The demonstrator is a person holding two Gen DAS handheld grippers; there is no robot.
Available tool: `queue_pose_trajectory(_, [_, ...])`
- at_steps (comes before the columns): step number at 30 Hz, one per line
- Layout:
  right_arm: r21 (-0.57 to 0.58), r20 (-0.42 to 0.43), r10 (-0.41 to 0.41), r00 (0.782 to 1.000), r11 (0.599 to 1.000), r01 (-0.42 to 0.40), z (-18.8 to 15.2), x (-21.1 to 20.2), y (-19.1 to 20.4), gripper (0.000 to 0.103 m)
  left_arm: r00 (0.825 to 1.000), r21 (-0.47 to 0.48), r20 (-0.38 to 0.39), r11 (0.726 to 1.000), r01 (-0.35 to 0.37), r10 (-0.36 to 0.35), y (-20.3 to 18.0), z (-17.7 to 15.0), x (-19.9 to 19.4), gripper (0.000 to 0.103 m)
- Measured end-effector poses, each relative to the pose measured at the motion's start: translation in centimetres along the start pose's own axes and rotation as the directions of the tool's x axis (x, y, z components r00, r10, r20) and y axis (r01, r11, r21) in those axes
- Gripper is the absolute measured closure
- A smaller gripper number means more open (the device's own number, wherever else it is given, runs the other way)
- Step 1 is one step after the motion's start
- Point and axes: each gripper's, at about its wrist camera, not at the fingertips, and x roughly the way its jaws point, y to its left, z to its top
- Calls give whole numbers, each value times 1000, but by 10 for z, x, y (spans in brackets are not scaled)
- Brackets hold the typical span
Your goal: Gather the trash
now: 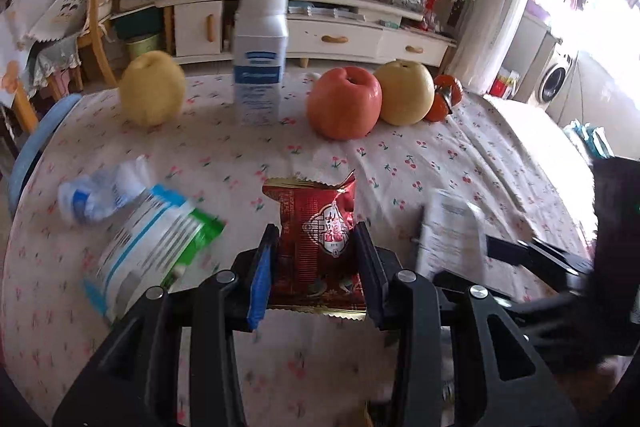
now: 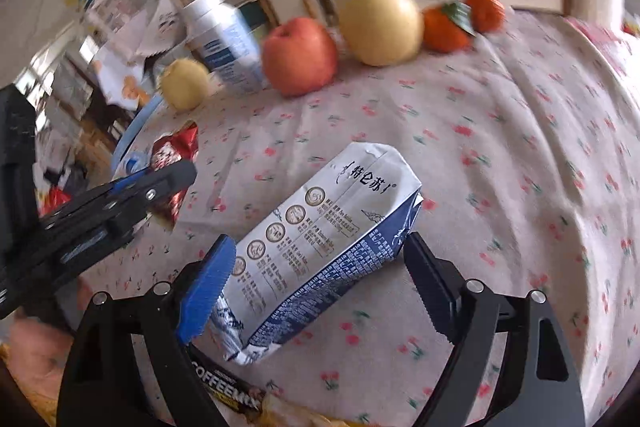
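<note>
A: Left gripper (image 1: 316, 247) was clamped on the crinkly red foil snack wrapper (image 1: 316, 239), pads pressed on both side edges, wrapper pinched upright between them. Held, call it that.

B: And the right gripper (image 2: 320, 275)?

A: Jaws stood apart around the flattened blue-and-white milk carton (image 2: 320, 247). The carton lay tilted on the cherry-print tablecloth (image 2: 500, 155), one end toward the camera. The blue pad (image 2: 208, 287) looked to be touching the carton's left face; the black finger on the other side stood just clear. No grip yet.

B: So the step in hand was the carton pickup. How to do it well?

A: Judgement only: centre the carton between the fingers so both pads meet the broad faces, not a corner, then close gently, since a crushed carton would likely buckle and slip. The fingers also needed to stay off the tablecloth, or it could bunch.

B: Anything close by to worry about?

A: The left gripper with its wrapper sat near, to the carton's left in the right wrist view, so the two should stay apart. The dark coffee-mix sachet (image 2: 228, 383) lay just under the carton's near end. Red apple (image 2: 300, 55) and yellow pear (image 2: 380, 23) sat well behind, not trash.

B: Other trash left?

A: Left wrist view showed a blue-green-white plastic packet (image 1: 152, 247) and a crumpled clear plastic bottle (image 1: 100, 195) on the cloth, both blurred.
</note>
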Motion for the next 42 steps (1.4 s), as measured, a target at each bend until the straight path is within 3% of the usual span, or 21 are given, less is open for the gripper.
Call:
queue_pose_trajectory(6, [-93, -47, 38, 998, 995, -43, 5, 19, 23, 18, 1000, -60, 22, 998, 5, -4, 12, -26, -31, 63])
queue_pose_trajectory(9, [-124, -60, 45, 997, 991, -52, 7, 25, 29, 9, 999, -83, 33, 997, 1, 2, 14, -38, -44, 63])
queue_pose_trajectory(14, [-197, -91, 40, 995, 979, -57, 1, 29, 47, 7, 999, -137, 51, 991, 3, 4, 22, -58, -62, 63])
queue_pose_trajectory(22, [-407, -106, -22, 994, 913, -24, -14, 28, 73, 6, 997, -216, 78, 975, 44, -28, 42, -76, -72, 63])
queue_pose_trajectory(27, [-358, -75, -100, 992, 931, 66, -6, 20, 43, 6, 994, -230, 95, 971, 70, -49, 50, -79, -75, 63])
queue_pose_trajectory(31, [-236, -71, -36, 997, 972, 19, 0, 14, 21, 6, 991, -237, 122, 967, 91, -63, 56, -80, -82, 63])
queue_pose_trajectory(35, [-290, -34, -21, 999, 957, 10, 0, 14, 36, 6, 988, -248, 128, 962, 111, -81, 64, -82, -83, 63])
queue_pose_trajectory(40, [-353, -49, -83, 995, 934, 61, -5, 30, 49, 7, 990, -205, 37, 969, 138, -133, 66, -85, -70, 62])
queue_pose_trajectory(42, [-359, -48, -103, 993, 930, 79, -6, 34, 51, 8, 994, -161, -9, 981, 109, -112, 62, -85, -64, 56])
